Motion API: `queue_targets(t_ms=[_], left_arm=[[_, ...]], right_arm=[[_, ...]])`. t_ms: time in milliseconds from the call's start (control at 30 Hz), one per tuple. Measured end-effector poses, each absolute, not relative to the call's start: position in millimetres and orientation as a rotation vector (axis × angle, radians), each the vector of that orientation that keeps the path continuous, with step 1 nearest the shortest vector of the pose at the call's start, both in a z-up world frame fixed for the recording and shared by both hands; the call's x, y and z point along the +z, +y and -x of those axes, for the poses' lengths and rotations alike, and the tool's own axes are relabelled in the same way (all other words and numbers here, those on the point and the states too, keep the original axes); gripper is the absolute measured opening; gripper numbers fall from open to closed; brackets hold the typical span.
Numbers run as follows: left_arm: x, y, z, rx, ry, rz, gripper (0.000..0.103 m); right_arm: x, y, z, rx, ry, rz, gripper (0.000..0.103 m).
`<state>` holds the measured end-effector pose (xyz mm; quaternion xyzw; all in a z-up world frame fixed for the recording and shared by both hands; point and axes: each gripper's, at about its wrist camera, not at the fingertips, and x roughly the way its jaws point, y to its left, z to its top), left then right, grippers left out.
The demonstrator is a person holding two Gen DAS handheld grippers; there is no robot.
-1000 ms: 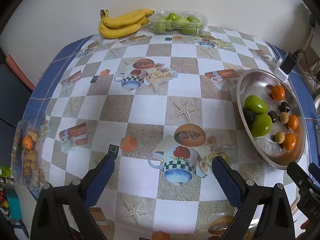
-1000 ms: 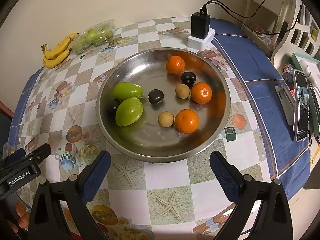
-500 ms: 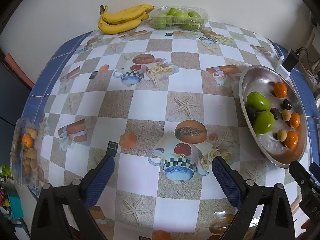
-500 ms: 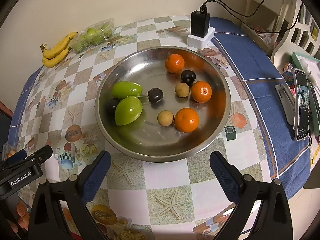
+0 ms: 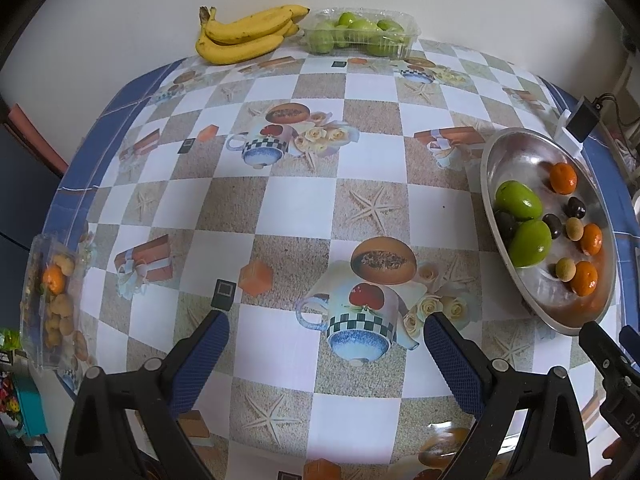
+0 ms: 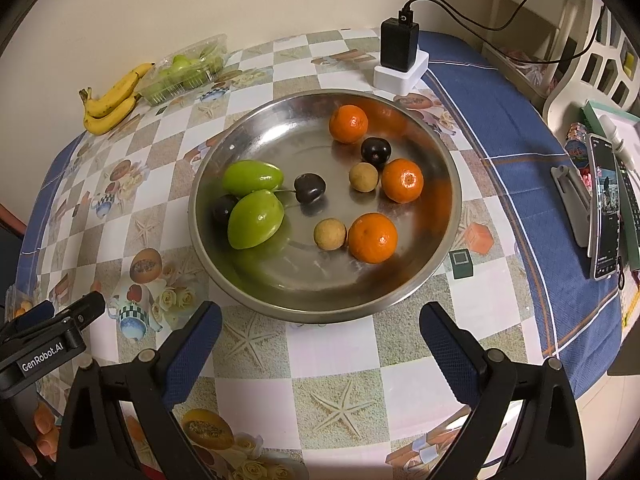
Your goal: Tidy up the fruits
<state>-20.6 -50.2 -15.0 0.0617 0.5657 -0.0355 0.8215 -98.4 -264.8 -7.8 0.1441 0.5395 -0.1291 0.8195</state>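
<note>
A steel bowl (image 6: 320, 304) holds two green fruits (image 6: 252, 218), three oranges (image 6: 373, 237), dark cherries (image 6: 309, 187) and two small tan fruits (image 6: 329, 233). My right gripper (image 6: 320, 344) is open and empty, just in front of the bowl's near rim. The bowl also shows at the right of the left wrist view (image 5: 516, 144). My left gripper (image 5: 326, 344) is open and empty above the tablecloth, left of the bowl. Bananas (image 5: 244, 34) and a clear tray of green fruits (image 5: 360, 32) lie at the far edge. A clear box of small fruits (image 5: 54, 300) sits at the left edge.
A black charger on a white block (image 6: 400, 60) stands behind the bowl. A phone on a stand (image 6: 604, 208) and other items lie beyond the table's right edge. The wall runs behind the table. The checkered tablecloth (image 5: 280, 208) covers the table.
The left gripper has drifted slightly, so the table scene sits lower and the bowl a little further left in its view. The right gripper has barely moved. Both stay open.
</note>
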Motion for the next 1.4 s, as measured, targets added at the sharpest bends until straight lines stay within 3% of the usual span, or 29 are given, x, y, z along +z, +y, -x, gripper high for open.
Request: queue_targets(t_ms=[1400], left_arm=[[-16.9, -50.2, 20.1, -0.07, 1.214, -0.128, 0.099]], right_arm=[[-11.2, -266.0, 97.7, -0.271, 1.16, -0.308, 0.099]])
